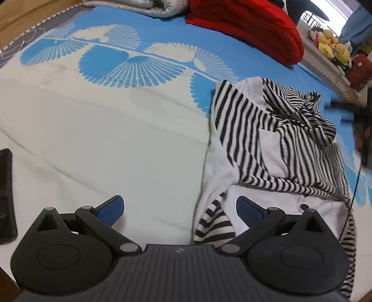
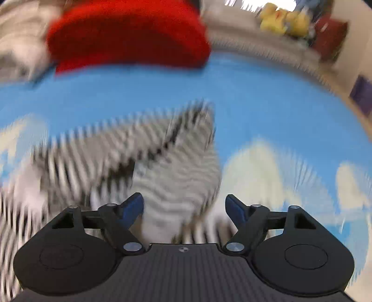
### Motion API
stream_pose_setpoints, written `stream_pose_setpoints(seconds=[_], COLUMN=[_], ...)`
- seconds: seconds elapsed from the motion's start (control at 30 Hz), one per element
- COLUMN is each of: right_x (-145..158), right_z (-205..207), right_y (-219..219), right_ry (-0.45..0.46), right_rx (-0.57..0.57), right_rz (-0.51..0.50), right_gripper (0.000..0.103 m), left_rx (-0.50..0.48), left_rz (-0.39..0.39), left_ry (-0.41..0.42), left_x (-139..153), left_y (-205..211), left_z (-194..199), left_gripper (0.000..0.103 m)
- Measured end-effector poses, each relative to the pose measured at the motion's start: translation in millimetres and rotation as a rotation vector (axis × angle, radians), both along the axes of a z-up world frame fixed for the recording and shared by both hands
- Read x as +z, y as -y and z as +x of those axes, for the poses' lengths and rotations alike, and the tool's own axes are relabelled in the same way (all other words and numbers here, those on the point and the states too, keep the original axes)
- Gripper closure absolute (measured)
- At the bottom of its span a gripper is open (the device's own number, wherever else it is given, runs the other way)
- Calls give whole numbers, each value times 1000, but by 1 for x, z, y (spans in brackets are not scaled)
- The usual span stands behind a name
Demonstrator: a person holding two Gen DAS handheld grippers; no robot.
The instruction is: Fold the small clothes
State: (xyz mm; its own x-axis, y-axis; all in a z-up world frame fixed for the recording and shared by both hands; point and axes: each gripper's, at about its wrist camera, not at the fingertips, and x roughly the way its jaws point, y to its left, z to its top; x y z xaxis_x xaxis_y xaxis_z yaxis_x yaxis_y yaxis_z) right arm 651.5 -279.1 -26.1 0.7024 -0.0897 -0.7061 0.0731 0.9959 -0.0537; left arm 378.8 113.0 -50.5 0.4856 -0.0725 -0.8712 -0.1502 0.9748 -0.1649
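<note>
A small black-and-white striped garment (image 1: 267, 139) with white panels lies crumpled on the bed's right side. My left gripper (image 1: 180, 209) stands open just above the bed at the garment's near left edge. Its right finger is over the white cloth and its left finger over bare bedspread. Blurred by motion, the right wrist view shows the same striped garment (image 2: 162, 158) directly ahead. My right gripper (image 2: 184, 205) is open, with striped cloth lying under the gap and the pads not pressing on it. A dark blur at the right edge of the left wrist view is the right gripper (image 1: 348, 109).
The bedspread (image 1: 104, 127) is white near me and blue with fan patterns farther off. A red blanket (image 1: 251, 25) and a grey quilt (image 1: 130, 7) lie at the far end. Plush toys (image 1: 332, 44) sit on a ledge. A dark flat object (image 1: 5, 197) lies at the left edge.
</note>
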Motion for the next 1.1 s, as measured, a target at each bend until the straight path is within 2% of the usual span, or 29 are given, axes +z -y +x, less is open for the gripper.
stream_pose_setpoints(seconds=[0.07, 0.13, 0.2, 0.27, 0.3, 0.33, 0.37, 0.4, 0.43, 0.5, 0.53, 0.57, 0.6, 0.63, 0.7, 0.73, 0.8, 0.83, 0.87, 0.9, 0.93, 0.97, 1.03, 1.07, 1.1], right_x=[14, 13, -4, -30, -44, -56, -62, -58, -44, 17, 56, 100, 132, 161, 187, 190, 171, 148, 117, 84, 44, 4, -66, -77, -80], right_z=[32, 69, 105, 137, 147, 154, 159, 161, 160, 147, 135, 114, 95, 71, 22, -10, -75, -110, -144, -166, -187, -206, -244, -256, -268], right_y=[-2, -10, -19, -15, -9, -2, -2, -4, -8, -17, -18, -16, -14, -15, -13, -11, -11, -14, -17, -13, -14, -20, -25, -24, -19], right_ry=[66, 101, 74, -5, -64, -105, -122, -103, -33, 213, 356, 517, 625, 700, 750, 745, 698, 643, 569, 486, 343, 178, -47, -79, -71], right_rx=[-42, -51, -101, -180, -215, -238, -238, -248, -258, -273, -289, -286, -242, -187, -51, 41, 186, 270, 332, 371, 431, 492, 479, 462, 428], right_rz=[30, -7, -132, -195, -178, -143, -125, -137, -154, -143, -115, -35, 16, 32, 78, 85, 40, -4, -47, -66, -83, -110, -155, -141, -93], right_gripper=[18, 16, 16, 19, 28, 82, 99, 99, 99, 99, 99, 99, 99, 99, 99, 99, 98, 98, 91, 83, 55, 44, 47, 47, 47], left_rx=[14, 30, 40, 43, 40, 37, 37, 33, 25, 15, 11, 7, 6, 6, 13, 15, 29, 39, 50, 59, 68, 76, 86, 88, 86], left_rz=[13, 3, -9, -7, -2, 4, 13, 18, 20, 24, 27, 32, 40, 46, 56, 56, 66, 75, 85, 90, 91, 91, 98, 100, 96], left_ry=[-6, -23, -40, -46, -46, -46, -46, -49, -52, -50, -46, -38, -28, -18, 1, 8, 16, 17, 16, 10, 4, -5, -26, -34, -40], left_x=[-2, -6, -9, -11, -11, -11, -12, -13, -13, -13, -12, -11, -9, -8, -4, -3, -2, -1, -2, -3, -5, -7, -11, -13, -15], left_y=[-2, -4, -7, -7, -6, -5, -3, -1, 2, 7, 9, 11, 13, 14, 15, 14, 12, 11, 10, 9, 8, 8, 8, 9, 11], left_z=[4, 7, 9, 10, 11, 12, 12, 13, 14, 13, 13, 12, 12, 11, 8, 6, 4, 3, 3, 4, 5, 5, 6, 5, 5], left_gripper=[0, 0, 0, 0, 0, 0, 0, 0, 0, 0, 0, 0, 0, 0, 0, 0, 0, 0, 0, 0, 0, 0, 0, 0, 0])
